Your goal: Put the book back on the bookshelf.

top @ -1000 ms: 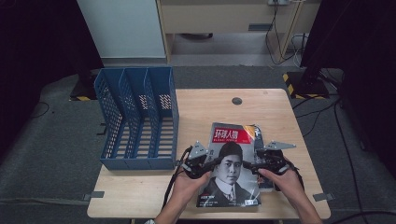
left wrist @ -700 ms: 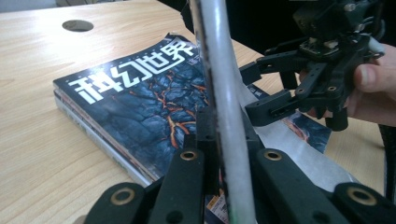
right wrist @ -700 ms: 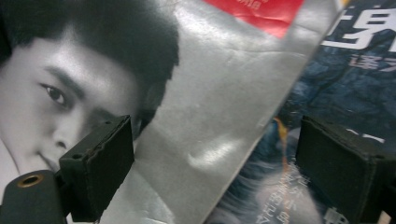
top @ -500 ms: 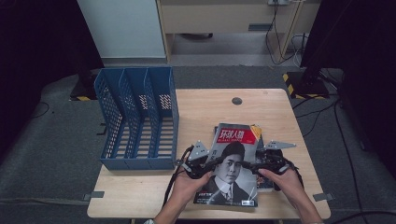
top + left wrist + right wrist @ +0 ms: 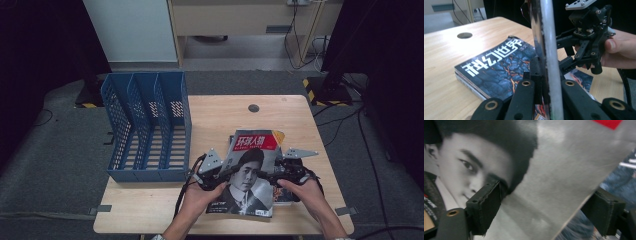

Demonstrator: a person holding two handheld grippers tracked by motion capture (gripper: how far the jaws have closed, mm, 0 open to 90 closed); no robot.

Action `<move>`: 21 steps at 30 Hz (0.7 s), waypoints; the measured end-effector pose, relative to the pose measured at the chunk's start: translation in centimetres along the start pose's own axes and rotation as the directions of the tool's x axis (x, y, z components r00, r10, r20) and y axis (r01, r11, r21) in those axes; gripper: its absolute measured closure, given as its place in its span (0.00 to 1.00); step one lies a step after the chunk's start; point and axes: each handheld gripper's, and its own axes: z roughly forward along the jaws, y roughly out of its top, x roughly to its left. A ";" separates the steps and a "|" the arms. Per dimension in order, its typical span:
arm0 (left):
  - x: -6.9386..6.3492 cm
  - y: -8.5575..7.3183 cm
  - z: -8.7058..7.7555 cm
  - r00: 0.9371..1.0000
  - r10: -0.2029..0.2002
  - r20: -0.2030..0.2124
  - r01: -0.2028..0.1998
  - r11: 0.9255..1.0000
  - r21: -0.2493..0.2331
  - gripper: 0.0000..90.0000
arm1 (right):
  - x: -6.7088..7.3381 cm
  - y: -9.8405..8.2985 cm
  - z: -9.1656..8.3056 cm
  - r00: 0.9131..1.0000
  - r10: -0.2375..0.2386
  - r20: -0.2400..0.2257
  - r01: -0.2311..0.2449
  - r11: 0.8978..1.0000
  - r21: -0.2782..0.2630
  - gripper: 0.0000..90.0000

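A magazine with a black-and-white portrait cover point(image 5: 247, 172) is held tilted above the table, near its front edge. My left gripper point(image 5: 219, 175) is shut on its left edge; in the left gripper view the magazine point(image 5: 547, 37) stands edge-on between that gripper's point(image 5: 541, 72) pads. My right gripper point(image 5: 276, 176) straddles the right edge. In the right gripper view the cover point(image 5: 554, 170) runs between its point(image 5: 544, 210) wide-set pads, which have just been closing and do not press on it. The right gripper point(image 5: 562, 53) also faces me in the left gripper view.
A dark magazine with a lava-pattern cover point(image 5: 496, 67) lies flat under the lifted one, on a thin stack point(image 5: 284, 197). A blue three-slot file rack point(image 5: 150, 125) stands at the wooden table's point(image 5: 225, 115) left side. A round cable hole point(image 5: 253, 108) sits near the far edge.
The portrait magazine's near edge has come up slightly off the stack and the cover tilts a bit more. Both hands have stayed in place.
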 end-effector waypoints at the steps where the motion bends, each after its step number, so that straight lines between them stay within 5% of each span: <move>1: 0.0 0.1 -0.2 1.000 0.004 -0.001 -0.004 1.000 -0.011 0.96 | 0.2 0.1 0.0 1.000 -0.005 0.003 0.005 1.000 -0.005 0.21; 15: -0.2 1.8 -1.6 0.997 0.074 -0.013 -0.075 0.994 -0.074 0.96 | 0.6 1.8 -0.6 0.996 -0.090 0.004 0.090 0.992 -0.089 0.34; 21: -0.2 2.7 -2.6 0.993 0.115 -0.029 -0.118 0.985 -0.126 0.96 | 1.1 2.6 -0.4 0.987 -0.158 0.001 0.157 0.981 -0.111 0.31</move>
